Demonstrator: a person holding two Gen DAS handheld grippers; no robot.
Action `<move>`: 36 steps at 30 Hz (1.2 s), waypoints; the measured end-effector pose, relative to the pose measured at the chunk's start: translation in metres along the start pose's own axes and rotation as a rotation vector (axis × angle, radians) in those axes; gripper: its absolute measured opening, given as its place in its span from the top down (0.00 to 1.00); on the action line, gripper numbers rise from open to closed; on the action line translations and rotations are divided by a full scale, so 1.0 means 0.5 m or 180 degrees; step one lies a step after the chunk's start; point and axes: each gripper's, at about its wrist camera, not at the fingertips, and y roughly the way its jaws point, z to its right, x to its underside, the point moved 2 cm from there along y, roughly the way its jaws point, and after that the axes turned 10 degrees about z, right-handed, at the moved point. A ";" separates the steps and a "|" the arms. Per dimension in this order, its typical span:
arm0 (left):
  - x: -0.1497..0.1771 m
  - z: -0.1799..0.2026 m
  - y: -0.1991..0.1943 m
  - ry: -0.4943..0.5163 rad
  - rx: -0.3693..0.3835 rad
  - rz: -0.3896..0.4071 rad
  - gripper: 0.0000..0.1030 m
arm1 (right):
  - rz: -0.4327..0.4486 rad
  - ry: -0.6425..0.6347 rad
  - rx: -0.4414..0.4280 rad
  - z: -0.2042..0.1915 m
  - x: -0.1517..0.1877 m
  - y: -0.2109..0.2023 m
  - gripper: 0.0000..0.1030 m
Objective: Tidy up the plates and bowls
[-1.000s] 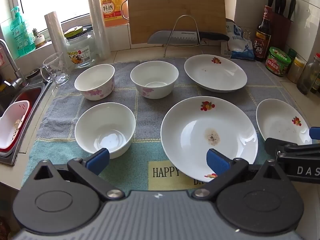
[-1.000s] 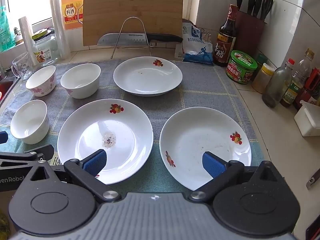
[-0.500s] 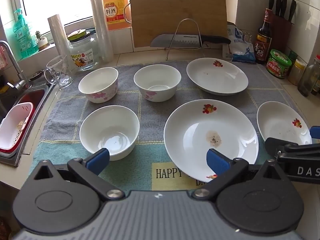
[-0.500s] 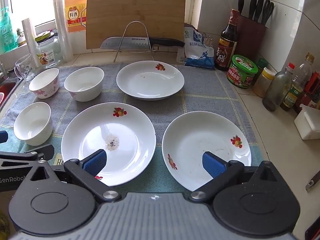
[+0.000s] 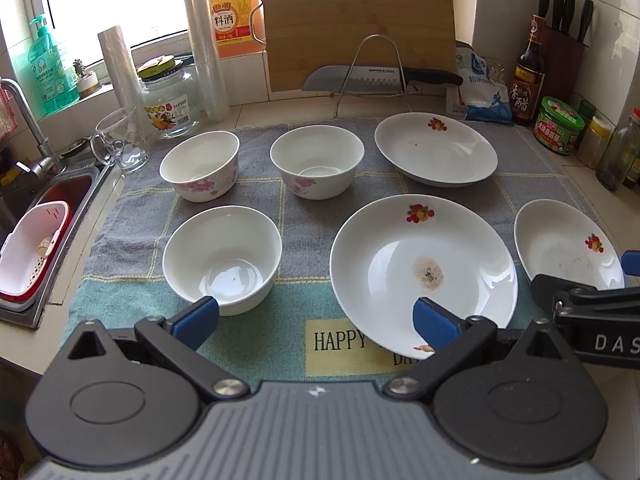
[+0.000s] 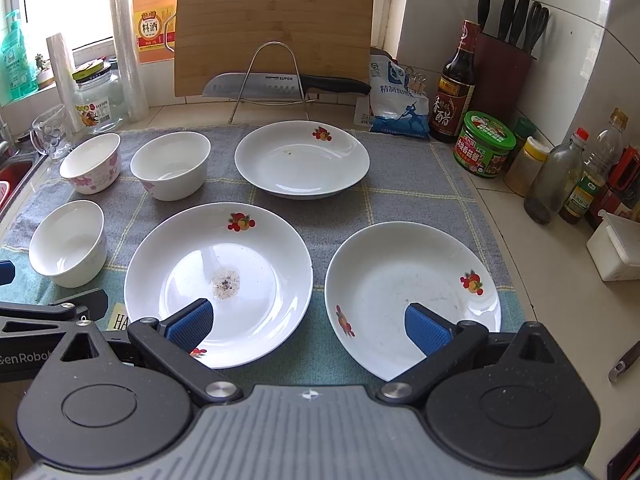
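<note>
Three white bowls and three white fruit-print plates lie on a grey-green mat. A plain bowl is nearest on the left, with two pink-flowered bowls behind it. The large soiled plate is in the middle, a plate behind it and another plate at the right. My left gripper hovers open above the mat's front edge, between the plain bowl and the large plate. My right gripper hangs open over the gap between the large plate and the right plate.
A sink with a white-red basket lies at the left. A glass mug, jar, rolls and oil jug stand behind the bowls. A knife rests on a wire rack before a cutting board. Bottles and jars line the right counter.
Both grippers have crept forward and tilted slightly, so the dishes sit a little lower and nearer in each view. Nothing on the mat has moved and both grippers stay open.
</note>
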 end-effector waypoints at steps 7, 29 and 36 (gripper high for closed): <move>0.002 0.000 0.001 -0.0001 -0.0007 -0.0020 0.01 | 0.0002 -0.0015 0.0005 0.000 0.002 -0.002 0.00; 0.001 0.001 0.000 0.0008 -0.0025 -0.0038 0.01 | 0.0000 -0.0024 0.0009 -0.002 0.002 -0.002 0.00; -0.002 0.001 0.001 0.0015 -0.0015 -0.0038 0.01 | 0.0003 -0.0021 0.0021 -0.001 0.001 -0.003 0.00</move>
